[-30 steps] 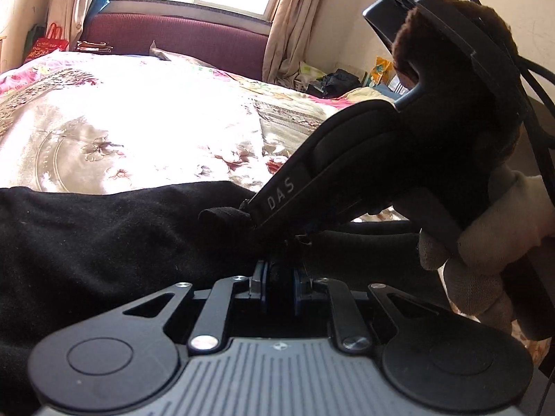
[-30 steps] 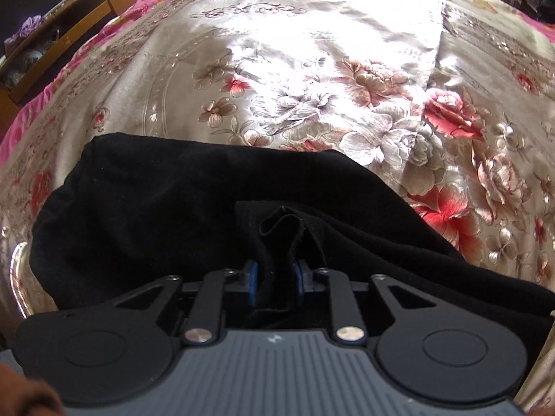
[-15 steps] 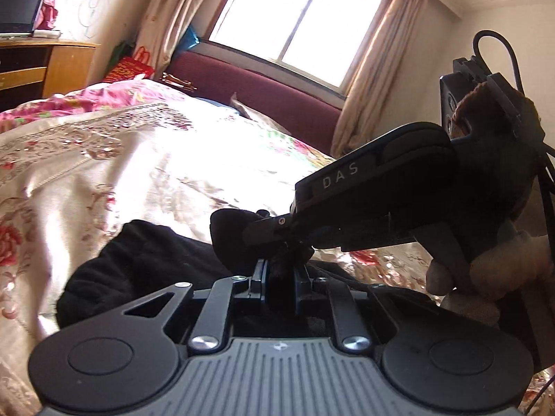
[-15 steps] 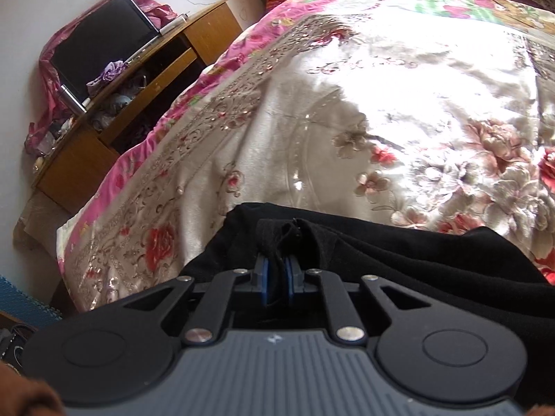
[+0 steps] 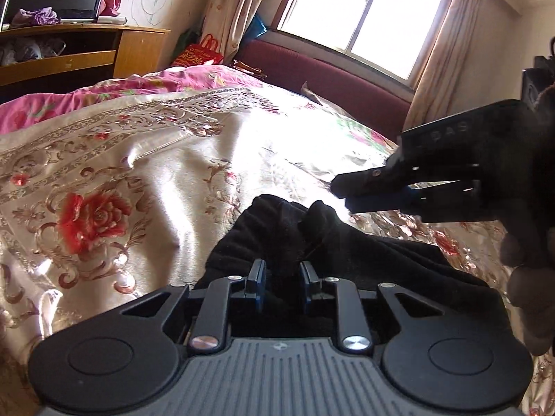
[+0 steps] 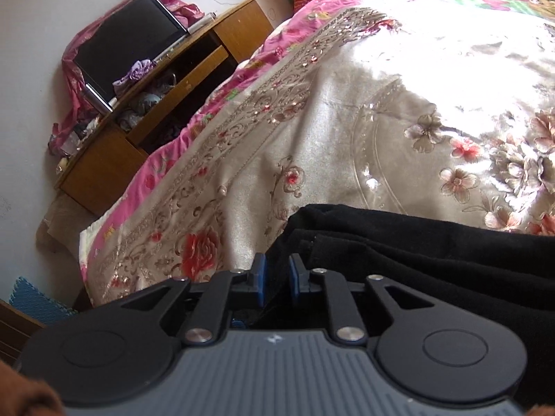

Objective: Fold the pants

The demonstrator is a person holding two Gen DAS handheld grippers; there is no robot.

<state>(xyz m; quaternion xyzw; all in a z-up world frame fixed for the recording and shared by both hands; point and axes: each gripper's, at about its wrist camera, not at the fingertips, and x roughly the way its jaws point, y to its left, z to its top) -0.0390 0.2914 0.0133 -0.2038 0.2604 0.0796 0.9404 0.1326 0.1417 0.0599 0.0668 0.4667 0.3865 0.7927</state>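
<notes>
Sunlit bedroom, floral satin bedspread (image 5: pixel 145 159) with black pants (image 6: pixel 433 253) folded on it.

Bright light from the window (image 5: pixel 364 17) falls across the bed; a wooden desk (image 6: pixel 166 104) with a dark monitor (image 6: pixel 128 41) stands against the wall beyond the pink edge of the cover. The pants lie bunched in layered folds near the close edge of the bed, right in front of both tools. The left tool (image 5: pixel 281 280) has its jaws opening, the blue pads standing apart with dark cloth lying between them, no longer pinched. The right tool (image 6: pixel 276 277) is also opening, its pads parted just at the corner of the stacked folds, free of the cloth. In the left wrist view the right tool (image 5: pixel 350 194) hangs above the pants' raised end, clear of it.
</notes>
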